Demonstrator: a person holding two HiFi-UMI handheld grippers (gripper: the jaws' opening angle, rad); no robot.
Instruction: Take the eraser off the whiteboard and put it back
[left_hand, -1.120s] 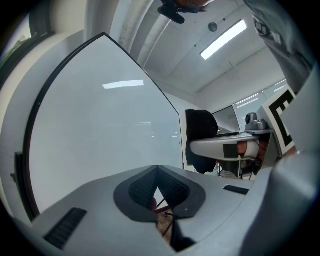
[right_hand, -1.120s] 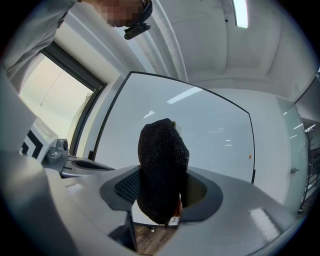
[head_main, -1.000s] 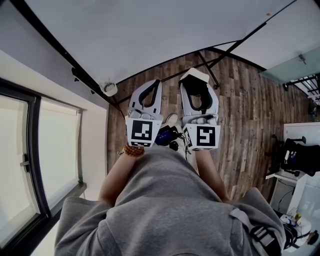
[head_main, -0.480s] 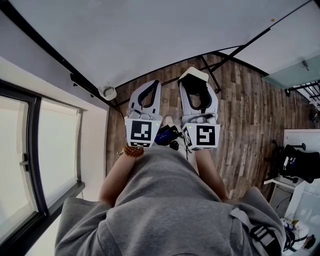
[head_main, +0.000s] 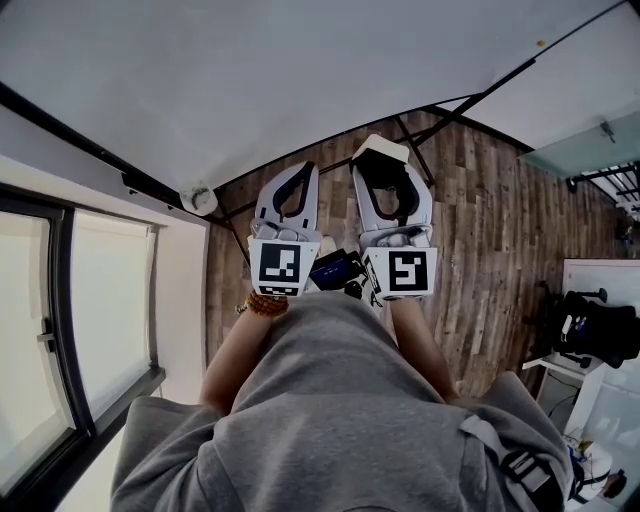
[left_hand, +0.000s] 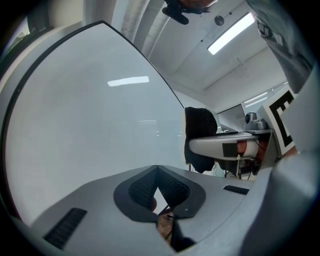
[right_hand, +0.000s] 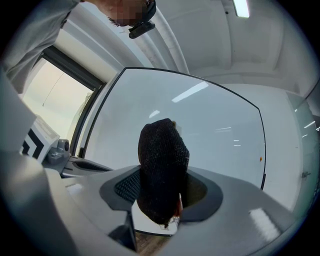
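Note:
The whiteboard (head_main: 300, 70) fills the top of the head view and stands on a black frame. My right gripper (head_main: 384, 160) is shut on the eraser (head_main: 381, 150), whose white back shows from above. In the right gripper view the eraser's black felt (right_hand: 162, 170) stands upright between the jaws of that gripper (right_hand: 162, 192) and faces the whiteboard (right_hand: 215, 135) close ahead. My left gripper (head_main: 300, 175) is beside it at the left, level. Its pads (left_hand: 170, 187) meet at the tips with nothing between them. The eraser (left_hand: 200, 140) also shows at the right of the left gripper view.
A white round object (head_main: 198, 198) sits by the board's lower left frame. Black stand legs (head_main: 415, 140) cross the wooden floor (head_main: 500, 230) under the board. A window (head_main: 70, 320) runs along the left. An office chair (head_main: 590, 330) and desk stand at the right. A small orange dot (right_hand: 260, 159) marks the board.
Both grippers have moved forward toward the whiteboard, which now fills more of the head view. The eraser stays in the right gripper. The left gripper stays shut.

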